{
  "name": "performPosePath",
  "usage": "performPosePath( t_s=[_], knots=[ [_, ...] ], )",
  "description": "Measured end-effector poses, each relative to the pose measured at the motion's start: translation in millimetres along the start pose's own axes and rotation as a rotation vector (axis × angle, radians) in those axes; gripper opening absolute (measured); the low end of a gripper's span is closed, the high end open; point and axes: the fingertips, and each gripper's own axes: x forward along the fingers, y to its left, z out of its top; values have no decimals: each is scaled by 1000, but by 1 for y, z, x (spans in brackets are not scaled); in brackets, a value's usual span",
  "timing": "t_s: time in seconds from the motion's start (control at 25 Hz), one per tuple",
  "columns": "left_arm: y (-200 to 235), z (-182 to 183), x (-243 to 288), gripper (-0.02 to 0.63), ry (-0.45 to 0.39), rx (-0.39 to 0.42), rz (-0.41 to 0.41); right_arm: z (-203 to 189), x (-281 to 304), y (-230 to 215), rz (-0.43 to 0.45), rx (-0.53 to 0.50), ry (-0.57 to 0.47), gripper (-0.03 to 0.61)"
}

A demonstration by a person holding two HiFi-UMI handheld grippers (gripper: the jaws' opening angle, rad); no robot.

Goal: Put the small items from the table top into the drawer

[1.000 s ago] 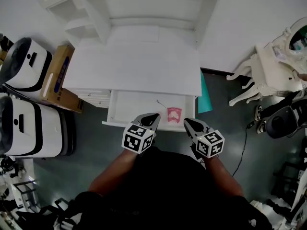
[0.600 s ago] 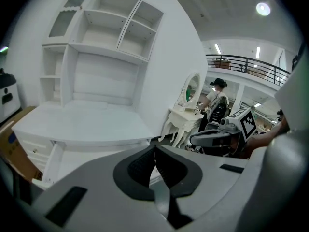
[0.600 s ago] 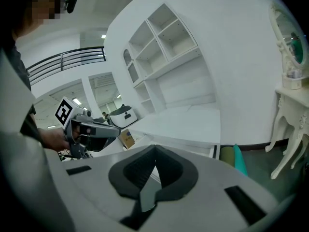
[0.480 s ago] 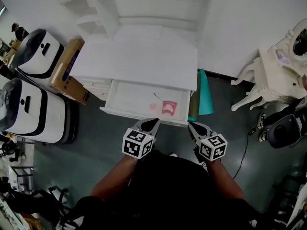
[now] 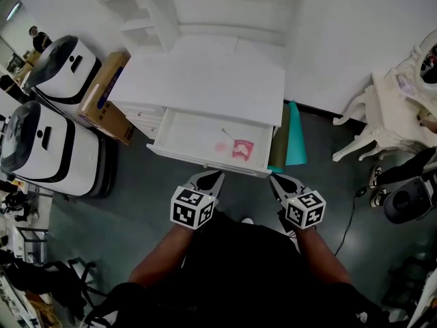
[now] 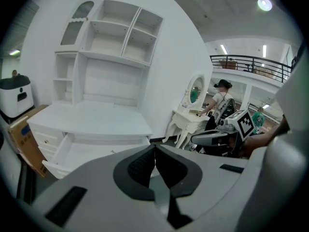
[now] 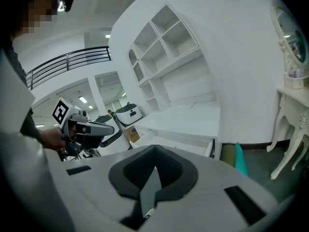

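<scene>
Small items (image 5: 242, 148) lie in the open drawer (image 5: 188, 130) under the counter (image 5: 205, 80). Left gripper (image 5: 217, 174) and right gripper (image 5: 274, 178), both closed and empty, should push its front evenly, I think.

I see the drawer (image 5: 188, 132) open below the table top (image 5: 205, 80), with 1 packet (image 5: 243, 148) in its right half. A cardboard box (image 5: 106, 98) stands left, shelves (image 5: 218, 5) behind.
</scene>
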Motion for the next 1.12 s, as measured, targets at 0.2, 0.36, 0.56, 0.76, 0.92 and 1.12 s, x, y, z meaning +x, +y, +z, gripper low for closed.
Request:
performPosePath(
  t_s=[0.2, 0.36, 0.56, 0.76, 0.92, 1.12],
  knots=[
    [7, 13, -4, 11, -14, 25, -27, 6, 7, 9, -25, 0, -16, 28],
    [15, 14, -13, 11, 14, 41, -62, 9, 17, 23, -52, 22, -20, 28],
    [30, 10, -16, 11, 44, 58, -87, 9, 27, 37, -71, 45, -37, 28],
    [37, 6, -19, 11, 66, 70, -112, 4, 30, 52, -84, 44, -35, 28],
    [36, 1, -18, 11, 78, 68, -130, 1, 28, 54, -104, 69, -34, 28],
    [35, 2, -17, 11, 77, 68, -150, -2, 28, 52, -127, 74, -24, 28]
  ],
)
